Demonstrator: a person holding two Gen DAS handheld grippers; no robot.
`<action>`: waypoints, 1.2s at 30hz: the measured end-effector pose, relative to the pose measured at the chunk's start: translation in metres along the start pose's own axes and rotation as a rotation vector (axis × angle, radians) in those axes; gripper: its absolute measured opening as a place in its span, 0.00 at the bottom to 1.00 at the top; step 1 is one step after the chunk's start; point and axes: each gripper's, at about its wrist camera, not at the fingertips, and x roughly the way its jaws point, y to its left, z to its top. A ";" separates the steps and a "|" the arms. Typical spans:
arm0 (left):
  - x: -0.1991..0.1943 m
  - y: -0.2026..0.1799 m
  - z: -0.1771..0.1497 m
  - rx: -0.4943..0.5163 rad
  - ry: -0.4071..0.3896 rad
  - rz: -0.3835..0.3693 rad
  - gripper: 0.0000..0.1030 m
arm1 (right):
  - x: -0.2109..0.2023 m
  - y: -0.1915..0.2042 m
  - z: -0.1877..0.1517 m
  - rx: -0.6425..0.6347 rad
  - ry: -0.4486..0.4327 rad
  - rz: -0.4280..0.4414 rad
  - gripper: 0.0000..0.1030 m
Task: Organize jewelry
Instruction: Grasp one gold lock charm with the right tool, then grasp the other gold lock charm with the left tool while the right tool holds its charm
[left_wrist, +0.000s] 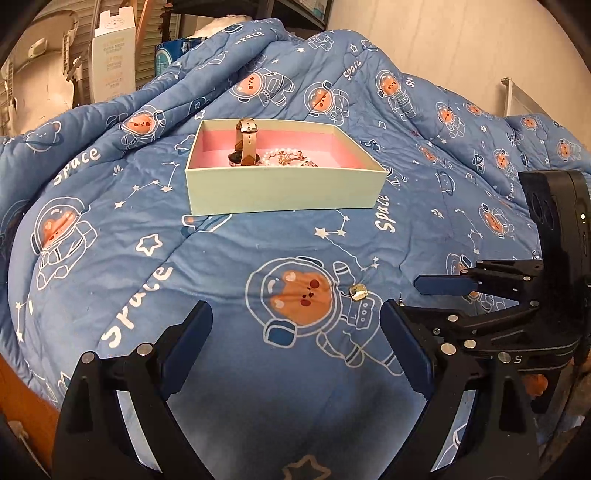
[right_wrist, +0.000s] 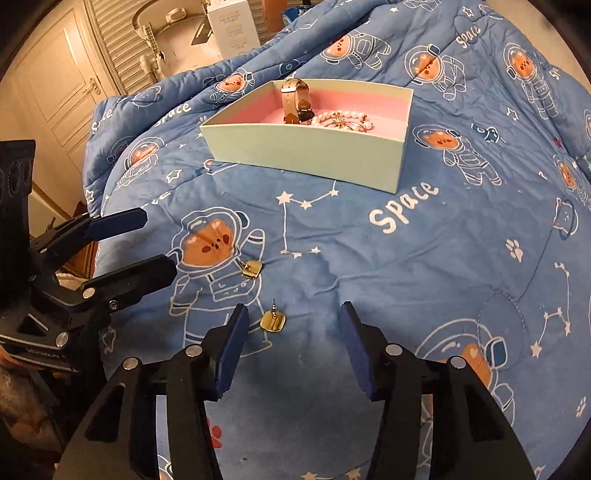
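Observation:
A pale green box (left_wrist: 284, 190) (right_wrist: 306, 151) with a pink lining sits on the blue quilt. Inside it are a watch (left_wrist: 245, 142) (right_wrist: 295, 101) with a beige strap and a pearl bracelet (left_wrist: 284, 157) (right_wrist: 341, 120) with gold pieces. Two gold stud earrings lie on the quilt: one (right_wrist: 274, 320) just ahead of my right gripper (right_wrist: 293, 315), another (right_wrist: 252, 268) (left_wrist: 357, 292) farther on. My left gripper (left_wrist: 295, 314) is open and empty, as is the right. Each gripper shows in the other's view, the right (left_wrist: 436, 295) and the left (right_wrist: 157, 238).
The blue space-bear quilt (left_wrist: 184, 258) (right_wrist: 443, 258) covers the bed and bunches up behind the box. A white carton (left_wrist: 112, 55) and stored items stand beyond the bed. A cream door (right_wrist: 62, 81) and a louvred panel are at the far left.

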 end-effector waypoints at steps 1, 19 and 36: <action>0.000 -0.001 -0.001 -0.006 0.002 -0.005 0.88 | 0.000 0.000 -0.001 0.005 -0.004 -0.010 0.43; 0.007 -0.011 -0.002 -0.003 0.024 -0.026 0.66 | 0.001 0.011 -0.006 -0.017 -0.011 -0.029 0.11; 0.039 -0.032 0.005 0.057 0.088 -0.098 0.43 | -0.009 0.003 -0.012 0.011 -0.015 -0.049 0.10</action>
